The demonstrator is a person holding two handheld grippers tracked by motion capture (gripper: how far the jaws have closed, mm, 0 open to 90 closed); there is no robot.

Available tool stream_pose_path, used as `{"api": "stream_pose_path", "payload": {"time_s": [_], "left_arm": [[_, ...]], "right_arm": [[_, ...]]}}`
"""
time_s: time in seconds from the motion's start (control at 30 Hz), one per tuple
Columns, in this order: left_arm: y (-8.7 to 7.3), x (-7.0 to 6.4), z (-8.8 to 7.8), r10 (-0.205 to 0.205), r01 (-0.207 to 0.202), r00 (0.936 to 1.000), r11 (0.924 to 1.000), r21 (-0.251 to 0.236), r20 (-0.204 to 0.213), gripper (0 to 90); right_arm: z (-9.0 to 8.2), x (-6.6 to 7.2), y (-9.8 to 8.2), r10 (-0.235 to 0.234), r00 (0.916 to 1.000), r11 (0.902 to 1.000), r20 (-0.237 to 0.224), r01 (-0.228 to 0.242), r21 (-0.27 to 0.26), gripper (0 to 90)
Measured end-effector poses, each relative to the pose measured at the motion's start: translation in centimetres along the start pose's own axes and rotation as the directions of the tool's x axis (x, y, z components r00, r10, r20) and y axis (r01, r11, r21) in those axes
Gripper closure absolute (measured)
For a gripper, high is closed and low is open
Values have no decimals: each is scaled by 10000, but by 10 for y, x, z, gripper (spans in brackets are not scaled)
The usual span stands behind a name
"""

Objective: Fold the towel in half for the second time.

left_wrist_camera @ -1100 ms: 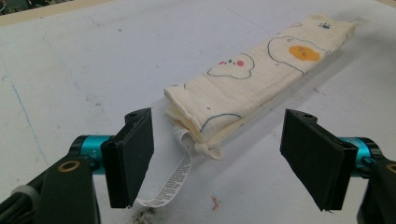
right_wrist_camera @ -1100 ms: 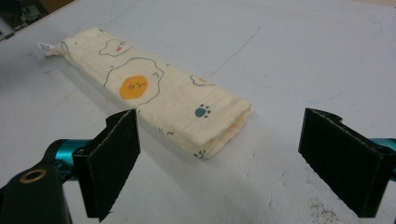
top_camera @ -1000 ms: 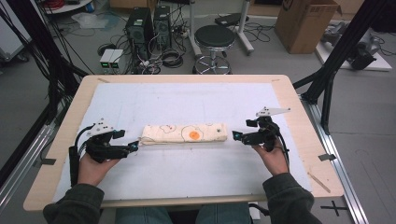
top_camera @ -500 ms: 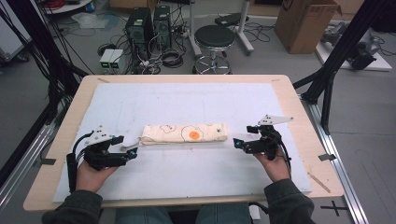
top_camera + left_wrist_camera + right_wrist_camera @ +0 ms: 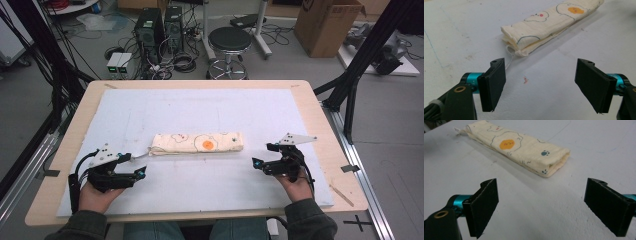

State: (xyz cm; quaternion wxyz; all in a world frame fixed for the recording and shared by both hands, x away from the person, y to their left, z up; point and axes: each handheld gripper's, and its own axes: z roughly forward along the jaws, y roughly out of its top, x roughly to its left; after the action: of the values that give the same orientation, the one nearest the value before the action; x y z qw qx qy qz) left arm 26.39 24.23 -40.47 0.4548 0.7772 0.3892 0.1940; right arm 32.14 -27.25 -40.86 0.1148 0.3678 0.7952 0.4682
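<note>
A cream cloth (image 5: 197, 143) printed with fried eggs lies folded into a long narrow strip in the middle of the white mat (image 5: 200, 105). My left gripper (image 5: 137, 173) rests near the front left, below and to the left of the cloth's left end, its jaws wide open and empty. In the left gripper view the cloth (image 5: 549, 23) lies ahead with a thin loop of thread at its near end, beyond the left gripper (image 5: 541, 83). My right gripper (image 5: 260, 162) sits to the right of the cloth's right end, open and empty. The right gripper view shows the cloth (image 5: 517, 147) ahead of the right gripper (image 5: 549, 206).
The mat covers a wooden table (image 5: 320, 120). Beyond the far edge stand a black stool (image 5: 229, 40), computer towers (image 5: 160, 25) with tangled cables, and a cardboard box (image 5: 325, 22). Black frame legs (image 5: 350, 85) rise at both sides.
Both grippers have drawn back toward the front edge, away from the cloth's ends. The cloth has stayed where it was.
</note>
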Motion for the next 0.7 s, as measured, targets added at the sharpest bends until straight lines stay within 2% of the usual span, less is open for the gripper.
{"api": "stream_pose_path", "payload": {"time_s": [0.2,0.3,0.37,0.57,0.7], "left_arm": [[-6,-4,-5,10,-10,10000,10000,48,49,250],[-7,-6,-9,-21,21,10000,10000,-30,-4,251],[-8,-8,-13,-48,48,10000,9999,-129,-27,250],[-13,-16,-19,214,-214,9998,9998,9,-62,250],[-16,-20,-20,295,-294,9995,9995,103,-67,250]], "right_arm": [[-2,4,-12,73,10000,9997,-18,-72,253,116],[-6,4,-16,299,9995,9994,-71,-297,185,116],[-10,5,-18,292,9996,9995,-21,-292,93,116],[-21,7,-27,346,9993,9994,171,-346,-18,116],[-26,10,-32,310,9993,9995,223,-312,87,116]]}}
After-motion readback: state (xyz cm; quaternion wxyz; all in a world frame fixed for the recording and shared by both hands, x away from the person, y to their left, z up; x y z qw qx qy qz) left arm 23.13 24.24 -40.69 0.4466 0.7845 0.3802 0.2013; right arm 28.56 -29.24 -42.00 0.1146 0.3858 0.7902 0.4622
